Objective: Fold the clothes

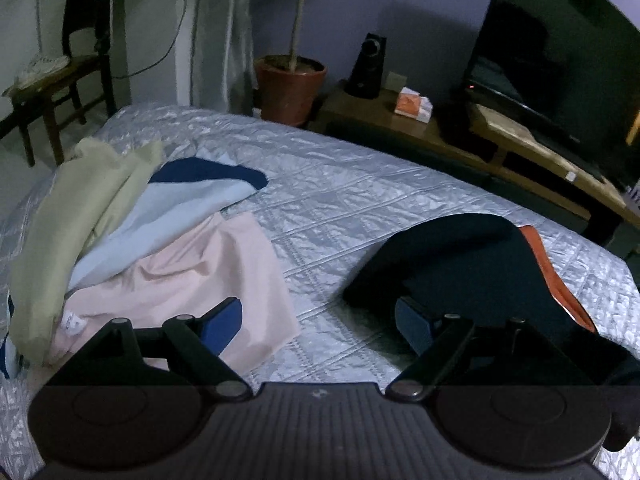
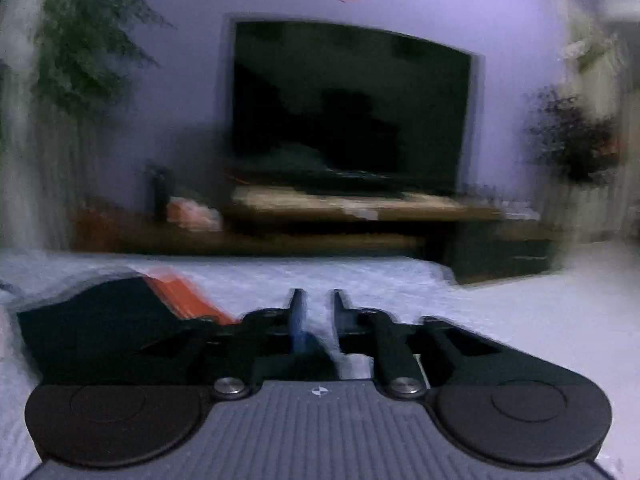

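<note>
In the left wrist view, the left gripper is being held with jaws wide apart and empty over the bed, between the pile of clothes and the dark garment. In the right wrist view, blurred, the right gripper is being held narrowly parted, nothing between the jaws, the dark garment lying at its left. Bedcover risks being pinched instead of clothing if jaws are lowered here.

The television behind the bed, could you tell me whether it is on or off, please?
Off: the television screen is dark in both views, showing only dim reflections.

No text, label, brand or number can be read anywhere.
</note>
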A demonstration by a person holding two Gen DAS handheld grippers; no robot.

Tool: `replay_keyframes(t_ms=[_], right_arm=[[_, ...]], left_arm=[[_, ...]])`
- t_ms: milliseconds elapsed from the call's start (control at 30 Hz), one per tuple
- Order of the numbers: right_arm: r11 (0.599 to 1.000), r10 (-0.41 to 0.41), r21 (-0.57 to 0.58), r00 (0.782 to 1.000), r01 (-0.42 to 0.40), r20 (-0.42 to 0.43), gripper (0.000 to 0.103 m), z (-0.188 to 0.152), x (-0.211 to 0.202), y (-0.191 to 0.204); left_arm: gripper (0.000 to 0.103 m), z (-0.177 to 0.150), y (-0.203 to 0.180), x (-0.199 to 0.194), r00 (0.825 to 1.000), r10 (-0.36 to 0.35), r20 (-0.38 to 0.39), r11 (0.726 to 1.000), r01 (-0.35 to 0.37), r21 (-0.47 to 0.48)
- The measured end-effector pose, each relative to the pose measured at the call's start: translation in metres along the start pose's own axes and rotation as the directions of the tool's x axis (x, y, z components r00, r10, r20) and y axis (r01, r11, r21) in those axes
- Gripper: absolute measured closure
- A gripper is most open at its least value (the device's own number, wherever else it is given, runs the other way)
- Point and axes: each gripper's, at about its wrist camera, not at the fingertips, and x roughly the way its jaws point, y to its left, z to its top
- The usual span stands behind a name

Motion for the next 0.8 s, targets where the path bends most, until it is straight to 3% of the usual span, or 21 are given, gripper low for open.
replay_keyframes(t_ms=[67, 133, 167, 200, 233, 267, 300, 367, 433, 467, 533, 567, 600, 633, 667, 733, 800], right_arm=[[0.99, -0.096, -0.102, 0.995, 0.094, -0.008, 0.065, -0.001, -0.008, 0.004], [0.988, 0.009, -0.154, 1.0, -0.005, 0.025, 0.064, -0.002, -0.02, 0.027], [0.98, 0.122, -0.156, 0.992, -0.126, -0.035, 0.052, -0.005, -0.016, 0.043], [0.958, 0.231, -0.152, 0.968, -0.244, -0.095, 0.033, -0.008, -0.011, 0.061], [0.929, 0.318, -0.144, 0.935, -0.341, -0.157, 0.028, -0.014, -0.004, 0.081], [0.893, 0.396, -0.135, 0.893, -0.429, -0.214, 0.029, -0.021, 0.002, 0.102], [0.865, 0.424, -0.176, 0.871, -0.47, -0.246, 0.031, -0.029, 0.005, 0.127], [0.801, 0.44, -0.295, 0.847, -0.521, -0.299, 0.031, -0.047, 0.012, 0.177], [0.782, 0.432, -0.337, 0.846, -0.524, -0.312, 0.028, -0.059, 0.022, 0.207], [0.774, 0.427, -0.353, 0.846, -0.525, -0.32, 0.028, -0.065, 0.029, 0.221], [0.802, 0.4, -0.304, 0.84, -0.515, -0.367, 0.029, -0.068, 0.057, 0.233], [0.814, 0.392, -0.276, 0.834, -0.511, -0.389, 0.03, -0.068, 0.07, 0.234], [0.819, 0.397, -0.242, 0.818, -0.521, -0.417, 0.041, -0.07, 0.082, 0.235], [0.823, 0.419, -0.195, 0.802, -0.534, -0.427, 0.059, -0.067, 0.084, 0.233], [0.825, 0.441, -0.147, 0.785, -0.545, -0.434, 0.099, -0.064, 0.087, 0.232], [0.81, 0.483, -0.104, 0.759, -0.576, -0.437, 0.099, -0.057, 0.083, 0.232], [0.706, 0.577, -0.162, 0.693, -0.689, -0.433, 0.102, -0.055, 0.053, 0.239]], left_arm=[[0.021, 0.0, -0.003, -0.002, 1.0, -0.014, 0.0, 1.0, 0.014, 0.013], [0.021, 0.0, -0.006, -0.004, 1.0, -0.021, 0.0, 1.0, 0.021, 0.02], [0.021, 0.0, -0.006, -0.004, 1.0, -0.021, -0.001, 1.0, 0.021, 0.02], [0.021, 0.001, -0.006, -0.004, 1.0, -0.02, -0.001, 1.0, 0.02, 0.018], [0.021, 0.002, -0.005, -0.004, 1.0, -0.019, 0.0, 1.0, 0.019, 0.014], [0.021, 0.003, -0.005, -0.004, 1.0, -0.017, 0.0, 1.0, 0.017, 0.011], [0.021, 0.003, -0.004, -0.004, 1.0, -0.016, 0.0, 1.0, 0.016, 0.01], [0.021, 0.005, -0.001, -0.002, 1.0, -0.013, -0.002, 1.0, 0.013, 0.009], [0.021, 0.006, 0.001, 0.0, 1.0, -0.006, -0.007, 1.0, 0.006, 0.006], [0.021, 0.007, 0.003, 0.002, 1.0, -0.002, -0.013, 1.0, 0.002, 0.002], [0.021, 0.009, 0.006, 0.005, 1.0, -0.004, -0.028, 1.0, 0.003, -0.015], [0.021, 0.009, 0.007, 0.005, 1.0, -0.005, -0.026, 1.0, 0.005, -0.02], [0.021, 0.01, 0.008, 0.005, 1.0, -0.007, -0.024, 1.0, 0.007, -0.024], [0.021, 0.011, 0.009, 0.004, 1.0, -0.005, -0.02, 1.0, 0.005, -0.024], [0.021, 0.011, 0.01, 0.004, 1.0, -0.003, -0.017, 1.0, 0.002, -0.023], [0.021, 0.012, 0.011, 0.003, 1.0, 0.002, -0.01, 1.0, -0.002, -0.021], [0.021, 0.013, 0.013, 0.002, 1.0, -0.001, -0.009, 1.0, 0.0, -0.031]])
